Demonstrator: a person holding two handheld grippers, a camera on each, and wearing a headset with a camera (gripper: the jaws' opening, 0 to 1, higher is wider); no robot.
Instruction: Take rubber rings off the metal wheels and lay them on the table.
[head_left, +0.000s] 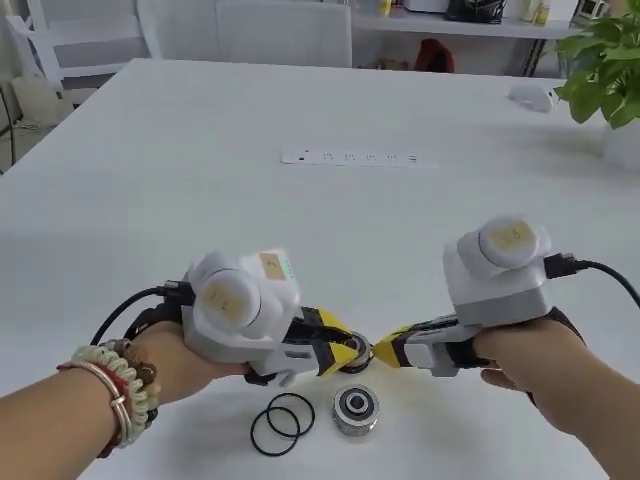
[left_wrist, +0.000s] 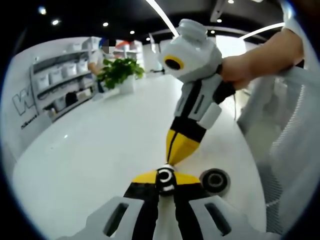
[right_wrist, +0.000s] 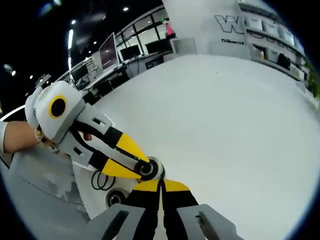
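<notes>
My left gripper (head_left: 350, 350) (left_wrist: 165, 186) is shut on a small metal wheel (head_left: 363, 350) (left_wrist: 165, 179) (right_wrist: 149, 170), held just above the table. My right gripper (head_left: 384, 350) (right_wrist: 160, 183) faces it tip to tip. Its jaws are shut at the wheel's edge, apparently pinching the black rubber ring there. In the left gripper view the right gripper (left_wrist: 168, 163) comes down onto the wheel's top. A second metal wheel (head_left: 355, 410) (left_wrist: 215, 180) (right_wrist: 116, 197) lies flat on the table below. Two loose black rubber rings (head_left: 281, 422) (right_wrist: 100, 180) lie overlapping to its left.
The white table (head_left: 300, 220) stretches far ahead. A white power strip (head_left: 350, 157) lies at its middle. A potted plant (head_left: 605, 70) stands at the far right edge, and a small white object (head_left: 532, 95) lies near it. Cables trail from both grippers.
</notes>
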